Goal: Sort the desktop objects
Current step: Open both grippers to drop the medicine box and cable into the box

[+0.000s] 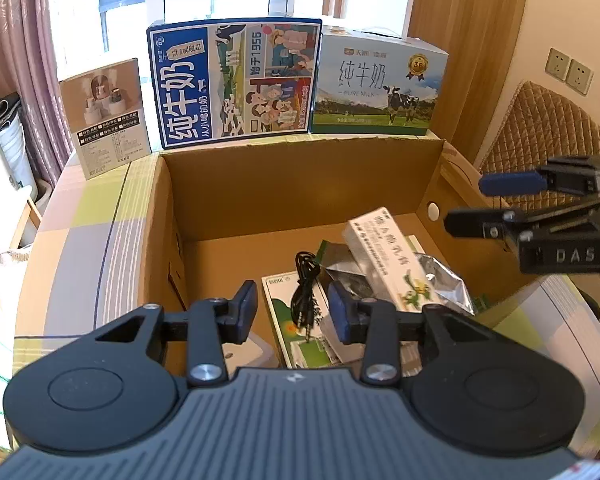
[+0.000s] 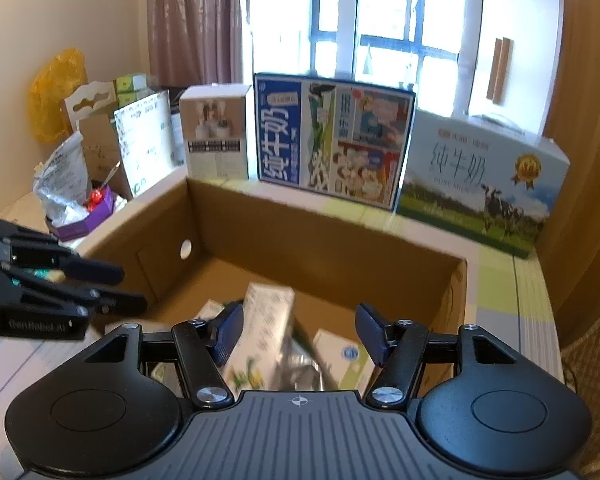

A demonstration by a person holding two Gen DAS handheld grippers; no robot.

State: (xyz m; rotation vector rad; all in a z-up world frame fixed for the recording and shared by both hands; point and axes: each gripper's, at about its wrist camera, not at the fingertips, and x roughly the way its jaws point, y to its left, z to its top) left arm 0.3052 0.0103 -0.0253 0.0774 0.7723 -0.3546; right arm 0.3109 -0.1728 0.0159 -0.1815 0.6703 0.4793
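- Inside the open cardboard box lie a white carton, a black cable, a silver foil pouch and a green-printed flat box.
- Behind it stand a blue milk case and a pale one reading "PURE MILK".
- The left gripper and right gripper both hang spread and empty above the box.

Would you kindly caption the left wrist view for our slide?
Open left gripper above a cardboard box holding a black cable.
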